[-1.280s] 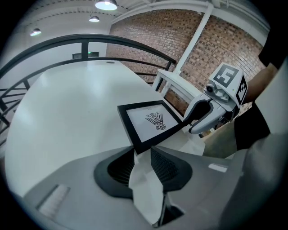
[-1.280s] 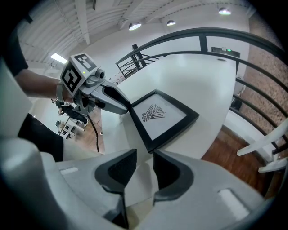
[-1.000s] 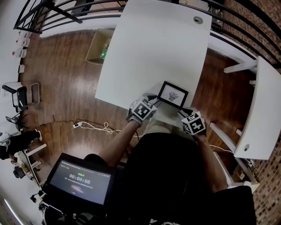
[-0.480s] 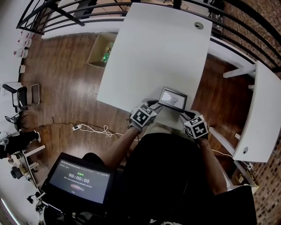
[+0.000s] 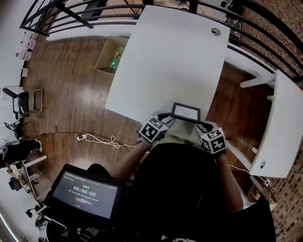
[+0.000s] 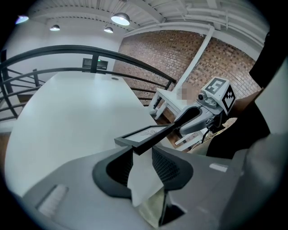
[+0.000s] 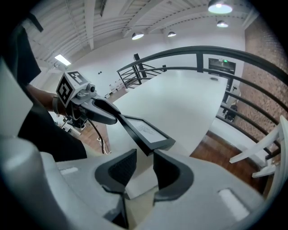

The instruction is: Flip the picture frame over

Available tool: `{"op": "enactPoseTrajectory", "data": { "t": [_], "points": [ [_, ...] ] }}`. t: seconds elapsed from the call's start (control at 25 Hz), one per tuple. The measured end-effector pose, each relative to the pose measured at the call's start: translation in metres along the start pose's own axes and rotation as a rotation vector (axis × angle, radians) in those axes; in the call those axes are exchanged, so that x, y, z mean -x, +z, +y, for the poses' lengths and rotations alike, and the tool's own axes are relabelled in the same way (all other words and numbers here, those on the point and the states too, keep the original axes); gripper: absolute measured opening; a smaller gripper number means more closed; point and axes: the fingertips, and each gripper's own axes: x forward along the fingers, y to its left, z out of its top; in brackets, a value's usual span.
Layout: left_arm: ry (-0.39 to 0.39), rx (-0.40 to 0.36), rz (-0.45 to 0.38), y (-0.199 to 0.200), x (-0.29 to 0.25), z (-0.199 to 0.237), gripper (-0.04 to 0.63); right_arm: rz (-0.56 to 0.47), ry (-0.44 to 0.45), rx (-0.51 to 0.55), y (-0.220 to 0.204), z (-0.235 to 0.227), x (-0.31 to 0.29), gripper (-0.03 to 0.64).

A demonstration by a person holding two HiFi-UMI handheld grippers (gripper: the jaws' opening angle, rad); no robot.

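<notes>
Since the earlier head view the picture frame [image 5: 185, 112] has gone from lying flat, face up, by the front edge of the white worktop [image 5: 165, 61] to lifted and tilted. It now reads much narrower from above, and both hands sit a bit higher.

The frame hangs over the worktop's near edge, carried between the two grippers, one at each short end. On the left gripper [image 5: 169, 117] the jaws have just been opening wider. The frame's left corner is between them, and both tips are against its black rim in the left gripper view. On the right gripper [image 5: 202, 125] the jaws are clamped on the right corner, with the dark edge running down into the gap. The light printed face is visible, turned up at a slant. Each gripper view shows the opposite gripper, with its marker cube, at the frame's far end.

Off the worktop:
- cardboard box [image 5: 110, 53] on the wood floor
- white cable [image 5: 105, 137]
- screen [image 5: 85, 193] with a timer, lower left
- second white table [image 5: 280, 118] at right
- black railing [image 5: 85, 14] along the far side
</notes>
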Motion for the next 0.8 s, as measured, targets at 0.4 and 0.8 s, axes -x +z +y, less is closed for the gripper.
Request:
{"op": "enactPoseTrajectory", "data": {
  "t": [0.4, 0.8],
  "points": [
    [-0.012, 0.015, -0.018, 0.001, 0.004, -0.011, 0.133, -0.005, -0.008, 0.016, 0.007, -0.006, 0.011, 0.1],
    [-0.005, 0.021, -0.024, 0.005, 0.003, -0.006, 0.132, -0.009, -0.008, 0.032, 0.012, -0.008, 0.009, 0.101]
  ]
}}
